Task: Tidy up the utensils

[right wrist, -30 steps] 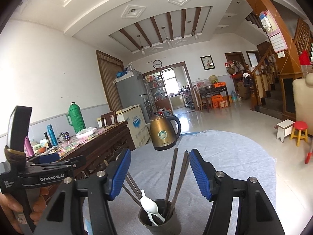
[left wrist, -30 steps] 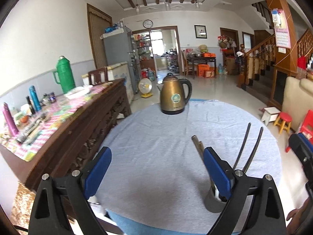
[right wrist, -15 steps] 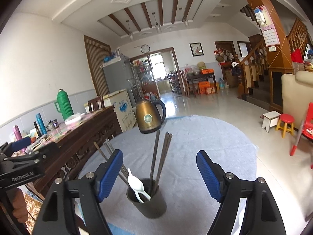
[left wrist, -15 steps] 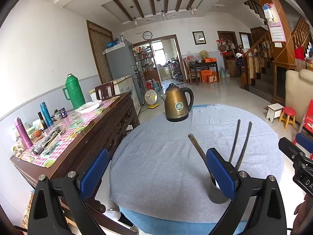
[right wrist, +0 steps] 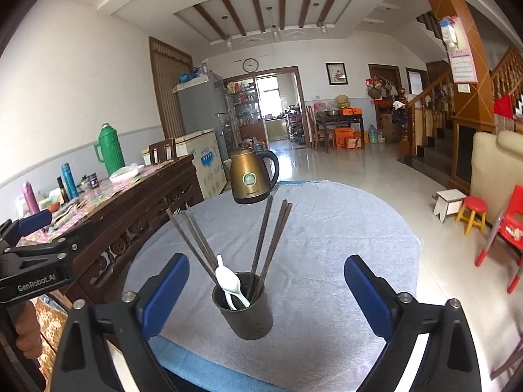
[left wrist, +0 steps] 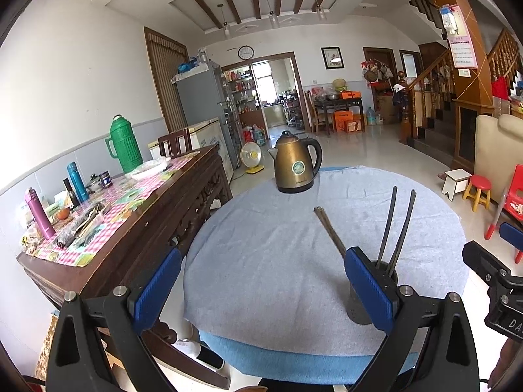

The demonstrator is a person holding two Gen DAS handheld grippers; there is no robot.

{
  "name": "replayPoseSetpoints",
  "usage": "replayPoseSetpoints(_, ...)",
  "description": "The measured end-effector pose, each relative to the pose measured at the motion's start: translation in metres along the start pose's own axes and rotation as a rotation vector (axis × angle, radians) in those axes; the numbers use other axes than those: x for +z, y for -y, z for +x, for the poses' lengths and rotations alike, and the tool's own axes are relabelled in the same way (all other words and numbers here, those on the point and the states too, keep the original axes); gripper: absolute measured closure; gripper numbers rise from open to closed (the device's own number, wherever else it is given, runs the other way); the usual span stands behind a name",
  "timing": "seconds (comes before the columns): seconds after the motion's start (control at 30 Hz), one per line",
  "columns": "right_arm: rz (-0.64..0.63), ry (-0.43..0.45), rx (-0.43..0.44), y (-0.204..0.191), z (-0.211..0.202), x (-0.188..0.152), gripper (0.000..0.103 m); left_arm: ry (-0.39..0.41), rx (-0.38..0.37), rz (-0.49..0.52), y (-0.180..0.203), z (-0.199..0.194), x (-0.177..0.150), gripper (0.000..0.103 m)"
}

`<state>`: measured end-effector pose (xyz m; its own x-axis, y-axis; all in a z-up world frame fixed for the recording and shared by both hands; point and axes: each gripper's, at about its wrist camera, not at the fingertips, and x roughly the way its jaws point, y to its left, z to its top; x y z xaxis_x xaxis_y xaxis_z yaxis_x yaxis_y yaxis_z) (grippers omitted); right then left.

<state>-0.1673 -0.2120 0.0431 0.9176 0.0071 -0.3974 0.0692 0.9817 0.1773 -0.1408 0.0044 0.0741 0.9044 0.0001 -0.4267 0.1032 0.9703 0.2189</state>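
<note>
A dark utensil cup (right wrist: 243,310) stands near the front of a round table with a grey cloth (right wrist: 327,245). It holds several dark chopsticks (right wrist: 261,245) and a white spoon (right wrist: 228,281). My right gripper (right wrist: 266,287) is open and empty, with the cup between its blue pads but farther ahead. In the left wrist view the cup (left wrist: 359,307) is partly hidden behind the right finger (left wrist: 369,287), with chopsticks (left wrist: 397,228) sticking up. My left gripper (left wrist: 261,290) is open and empty, left of the cup.
A bronze kettle (right wrist: 251,179) stands at the table's far side. A dark wooden sideboard (left wrist: 130,228) with bottles and a green thermos (left wrist: 126,143) lies to the left. Small stools (right wrist: 470,212) and a red chair (right wrist: 510,228) stand on the floor to the right.
Both grippers have pulled back and up from the cup. The cup now looks smaller and lower in the right wrist view. Both stay open.
</note>
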Motion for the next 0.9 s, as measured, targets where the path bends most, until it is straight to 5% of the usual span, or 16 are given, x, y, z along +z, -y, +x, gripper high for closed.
replayPoseSetpoints(0.9, -0.055, -0.005, -0.020, -0.023, -0.023, 0.001, 0.005, -0.020, -0.002, -0.047, -0.018, -0.006, -0.007, 0.003)
